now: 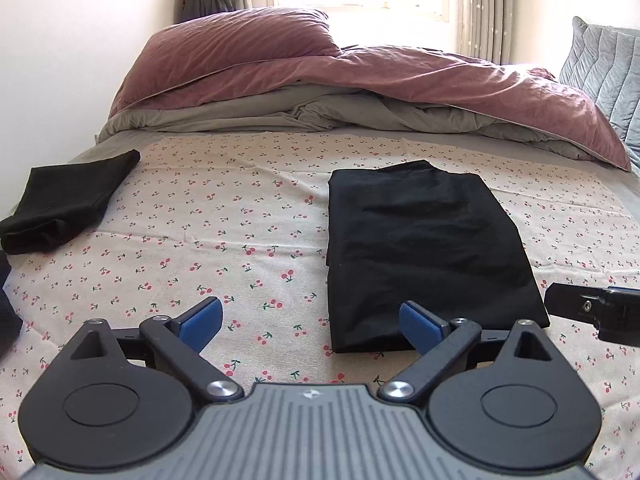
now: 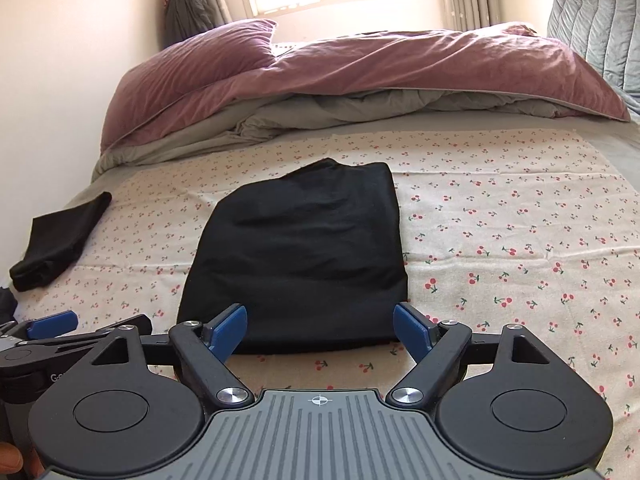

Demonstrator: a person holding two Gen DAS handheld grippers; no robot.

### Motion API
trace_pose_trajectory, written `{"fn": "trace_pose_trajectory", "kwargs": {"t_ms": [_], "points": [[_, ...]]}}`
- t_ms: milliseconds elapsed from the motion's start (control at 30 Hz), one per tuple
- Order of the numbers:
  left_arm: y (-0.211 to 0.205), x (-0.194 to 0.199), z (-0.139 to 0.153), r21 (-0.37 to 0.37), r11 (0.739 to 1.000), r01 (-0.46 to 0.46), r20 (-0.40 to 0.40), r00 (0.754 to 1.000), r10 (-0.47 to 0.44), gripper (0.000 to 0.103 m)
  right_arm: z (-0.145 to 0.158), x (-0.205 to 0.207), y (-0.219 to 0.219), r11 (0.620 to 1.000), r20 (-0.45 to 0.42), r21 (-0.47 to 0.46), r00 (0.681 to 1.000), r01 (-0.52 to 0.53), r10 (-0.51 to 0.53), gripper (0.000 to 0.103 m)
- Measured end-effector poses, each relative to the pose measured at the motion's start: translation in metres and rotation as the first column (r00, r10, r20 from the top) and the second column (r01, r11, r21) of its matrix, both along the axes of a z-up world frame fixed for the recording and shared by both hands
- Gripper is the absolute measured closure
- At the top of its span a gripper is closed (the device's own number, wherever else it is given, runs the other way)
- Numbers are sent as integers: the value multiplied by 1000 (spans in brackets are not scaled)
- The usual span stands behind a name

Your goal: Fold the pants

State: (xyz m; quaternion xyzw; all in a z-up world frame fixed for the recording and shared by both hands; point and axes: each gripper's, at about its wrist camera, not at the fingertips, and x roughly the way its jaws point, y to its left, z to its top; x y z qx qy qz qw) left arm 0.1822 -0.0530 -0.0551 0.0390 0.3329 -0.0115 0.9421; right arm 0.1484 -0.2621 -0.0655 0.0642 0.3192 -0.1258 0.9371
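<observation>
Black pants [image 1: 428, 248] lie folded in a flat rectangle on the cherry-print sheet [image 1: 240, 240]; they also show in the right wrist view [image 2: 300, 256]. My left gripper [image 1: 312, 326] is open and empty, hovering just short of the pants' near left corner. My right gripper [image 2: 320, 330] is open and empty, its jaws spread wide at the pants' near edge. The right gripper's finger [image 1: 576, 306] shows at the right edge of the left wrist view. The left gripper's blue pad [image 2: 54, 322] shows at the left of the right wrist view.
Another folded black garment [image 1: 68, 204] lies at the bed's left side, also in the right wrist view [image 2: 60, 240]. A rumpled mauve and grey duvet [image 1: 320, 80] is piled at the far end. A grey quilted cushion [image 1: 604, 64] stands far right.
</observation>
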Motion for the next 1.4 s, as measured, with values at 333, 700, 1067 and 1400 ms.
{"fn": "trace_pose_trajectory", "kwargs": {"t_ms": [333, 700, 1067, 1400], "points": [[11, -27, -1, -2, 1000, 5, 10, 1000, -5, 0, -7, -40, 26, 1000, 23, 3, 999, 27, -27, 10], [4, -58, 4, -31, 999, 30, -11, 999, -31, 0, 12, -82, 36, 989, 35, -147, 999, 25, -20, 0], [9, -50, -9, -42, 999, 0, -48, 999, -2, 0, -10, -72, 35, 990, -60, -143, 998, 11, -19, 0], [7, -45, -12, -41, 999, -8, -55, 998, 6, 0, -11, -75, 27, 995, -71, -98, 997, 17, -24, 0]]}}
